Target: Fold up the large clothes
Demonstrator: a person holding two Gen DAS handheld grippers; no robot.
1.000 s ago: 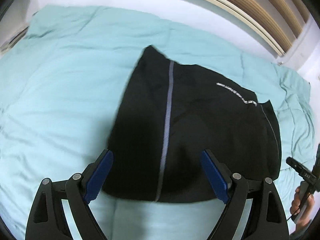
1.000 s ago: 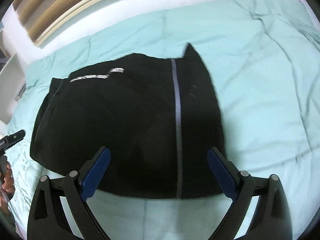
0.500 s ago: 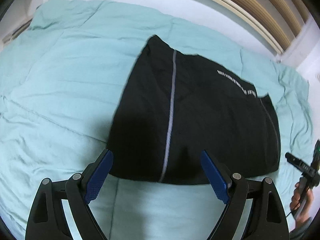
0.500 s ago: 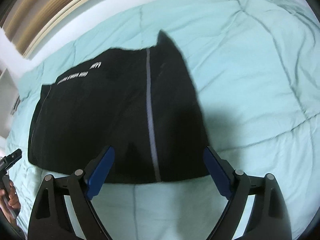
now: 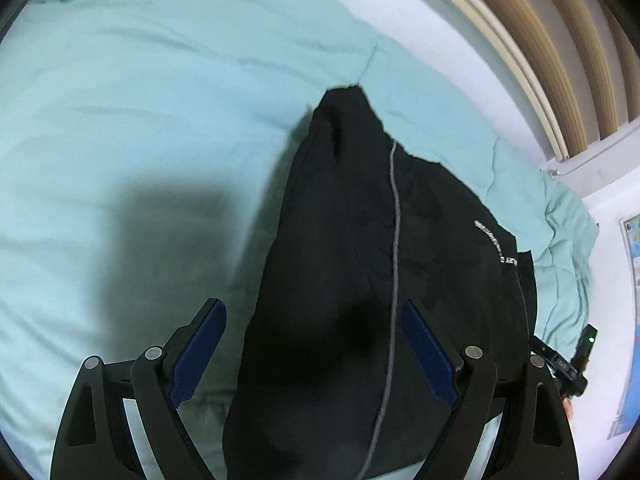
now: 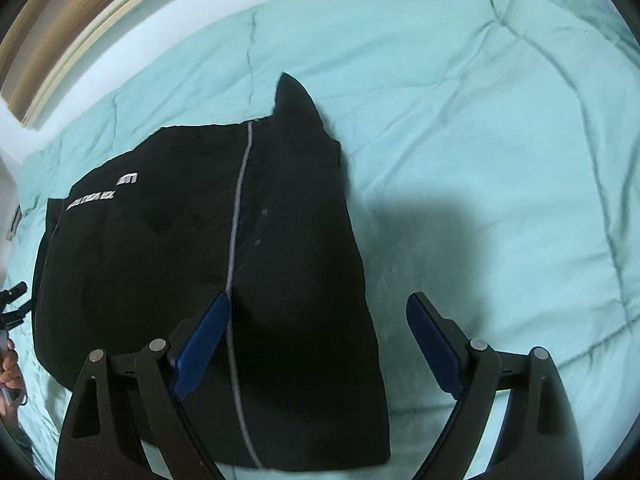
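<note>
Left wrist view: the left gripper (image 5: 314,354) hangs with its jaws spread wide and nothing pinched, tipped steeply down over the near end of the black garment (image 5: 360,264), which lies partly folded on the teal duvet (image 5: 140,100). Its left pad sits outside the cloth's left edge, likely lining up to take that corner.

Right wrist view: the right gripper (image 6: 318,354), having just narrowed slightly, is likewise apart and empty. It straddles the garment's right edge, the grey stripe (image 6: 240,208) running just beside its left pad, probably for a matching grab.
</note>
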